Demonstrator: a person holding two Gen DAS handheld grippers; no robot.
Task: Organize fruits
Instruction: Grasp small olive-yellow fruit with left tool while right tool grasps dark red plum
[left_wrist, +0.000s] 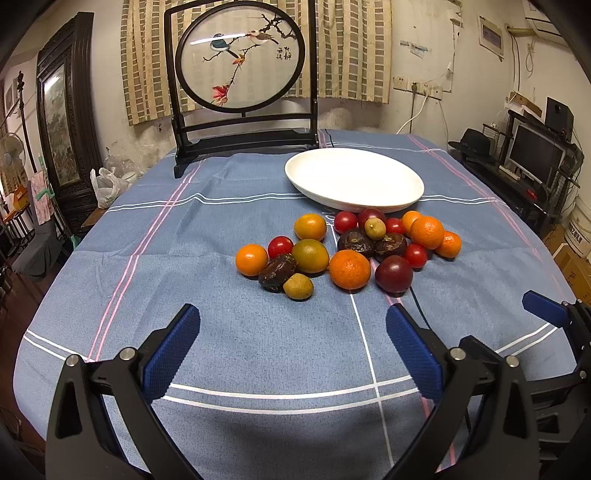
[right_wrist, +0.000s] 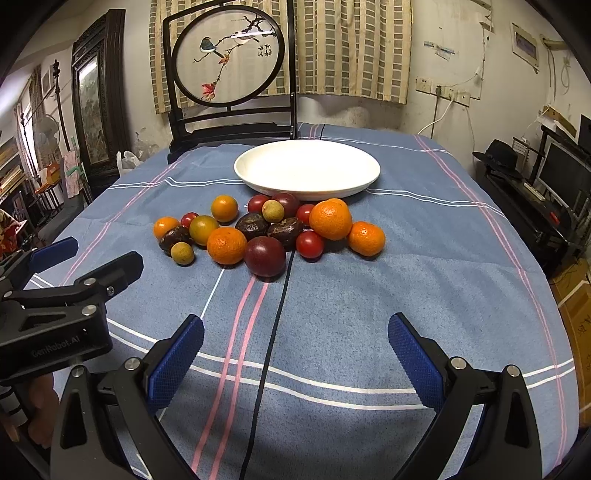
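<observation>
A pile of small fruits lies on the blue tablecloth just in front of a white plate (left_wrist: 354, 179), which also shows in the right wrist view (right_wrist: 306, 168) and holds nothing. The pile has mandarins (left_wrist: 349, 268) (right_wrist: 330, 218), red cherry tomatoes (left_wrist: 280, 246) (right_wrist: 309, 244), dark passion fruits (left_wrist: 393, 274) (right_wrist: 265, 256), wrinkled brown fruits (left_wrist: 355, 242) and small tan longans (left_wrist: 298, 286) (right_wrist: 182, 253). My left gripper (left_wrist: 291, 314) is open and empty, short of the pile. My right gripper (right_wrist: 295, 325) is open and empty, also short of the pile.
A dark wooden stand with a round bird painting (left_wrist: 240, 55) stands at the table's far edge behind the plate. A black cable (right_wrist: 273, 332) runs along the cloth from the fruits toward me. The left gripper's body (right_wrist: 55, 306) sits left of my right gripper. Shelves and a monitor (left_wrist: 535, 151) stand off to the right.
</observation>
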